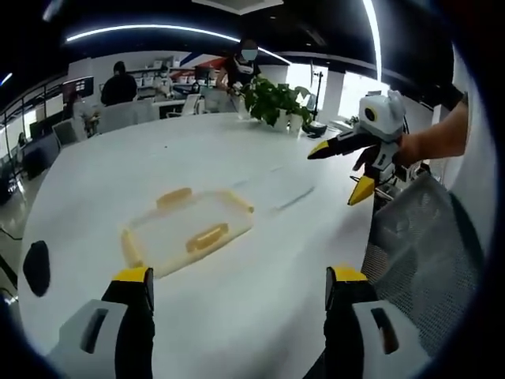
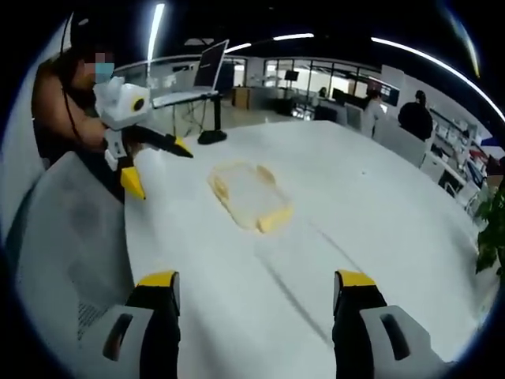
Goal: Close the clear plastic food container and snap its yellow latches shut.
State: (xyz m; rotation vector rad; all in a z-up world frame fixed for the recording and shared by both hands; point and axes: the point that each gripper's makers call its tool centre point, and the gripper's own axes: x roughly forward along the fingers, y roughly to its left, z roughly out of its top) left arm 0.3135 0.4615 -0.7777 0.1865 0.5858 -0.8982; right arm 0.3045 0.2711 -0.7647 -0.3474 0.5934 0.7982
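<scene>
Left gripper view: we list the left gripper [image 1: 238,288] at six o'clock, its two yellow-tipped jaws spread wide with nothing between them, above a white table [image 1: 260,316]. The clear plastic food container [image 1: 188,230] lies flat on that table at about nine o'clock from the picture's centre, ahead of the jaws and apart from them. We count yellow latches [image 1: 207,237] on its near edge, its far edge and its left corner (whether the lid is pressed home we cannot tell). At two o'clock the right gripper [image 1: 342,171] hangs above the table edge in a person's hand [image 1: 412,147], jaws parted and holding nothing. A mesh chair back [image 1: 422,245] stands at four o'clock; a potted plant [image 1: 272,101] sits at twelve o'clock on the far side of the table.

Right gripper view: the right gripper [image 2: 256,288] shows at six o'clock, jaws wide apart and empty. The container [image 2: 248,196] rests on the table [image 2: 379,237] just above centre, one latch [image 2: 274,219] at its near corner. At ten o'clock the left gripper [image 2: 158,168] is held off the table's edge, jaws open, well apart from the container. A laptop on a stand [image 2: 207,71] stands at eleven o'clock.
</scene>
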